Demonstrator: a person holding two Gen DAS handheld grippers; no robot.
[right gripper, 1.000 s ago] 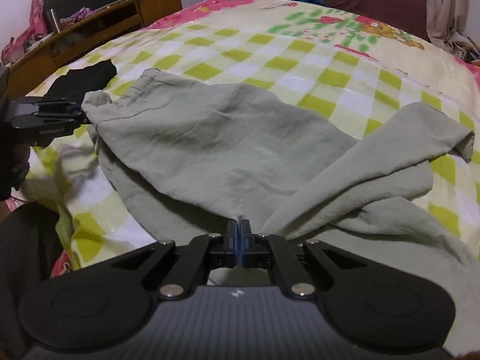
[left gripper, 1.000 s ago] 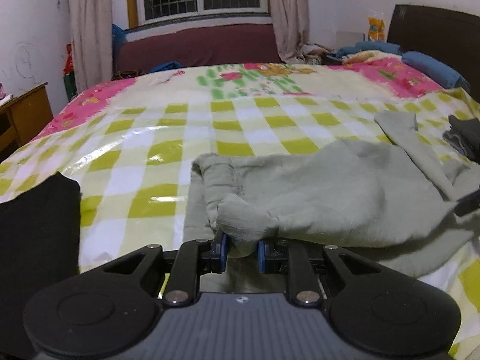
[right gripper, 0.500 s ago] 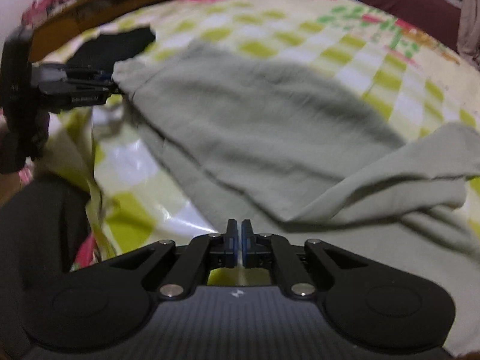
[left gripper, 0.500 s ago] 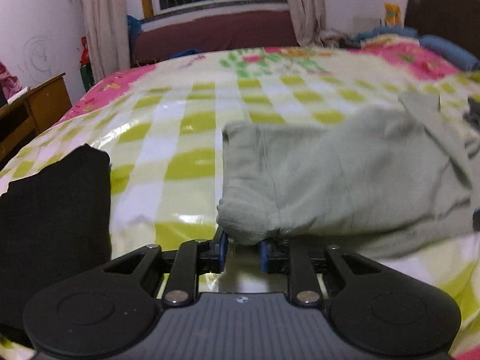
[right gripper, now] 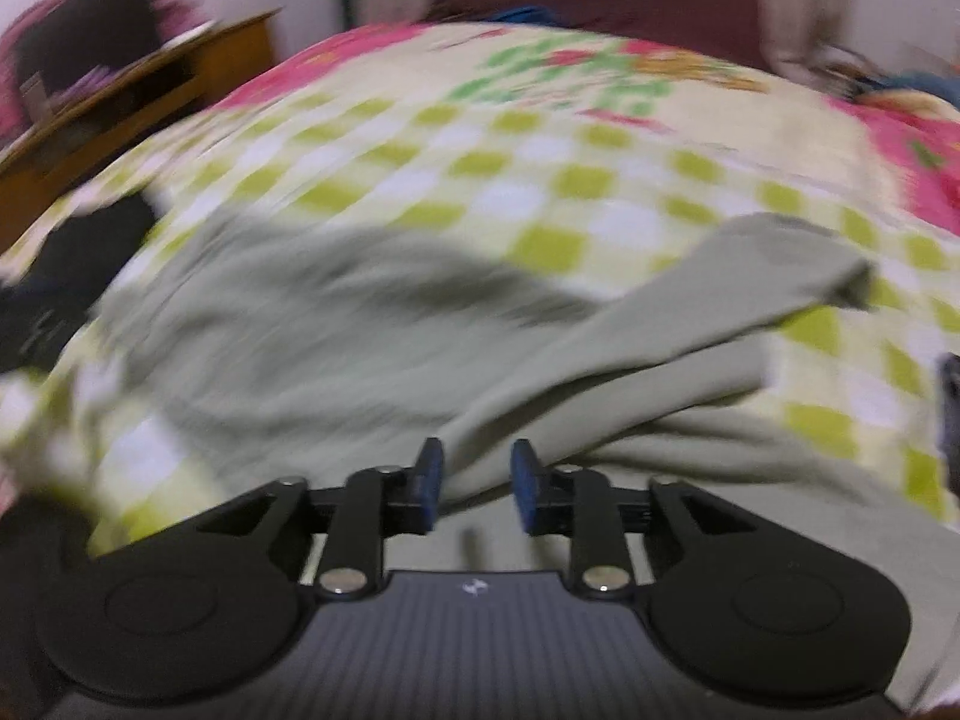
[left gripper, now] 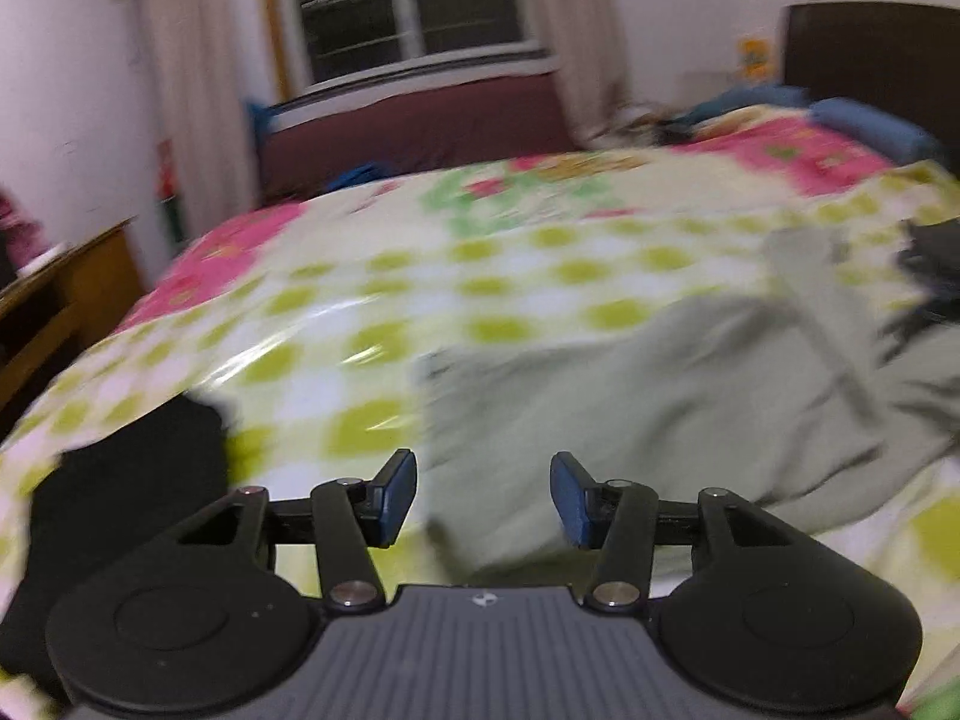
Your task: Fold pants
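Pants [left gripper: 660,396] lie flat on the bed [left gripper: 372,300] just ahead of my fingers, both the left gripper [left gripper: 483,498] and right gripper [right gripper: 477,483] spread and holding nothing, I judge so the fold can settle.

Pale grey-green pants [right gripper: 336,324], rumpled, spread across the checkered bedspread, one leg folded over

The pale grey-green cloth pants [left gripper: 660,396] are one plain colour, without any pattern. The glossy bed cover [left gripper: 372,324] under them is checked in lime green and white, turning to pink with green and orange prints at the far end. A plain black garment [left gripper: 132,498] lies at near left. Both grippers' finger pads [right gripper: 429,483] are blue on black arms.
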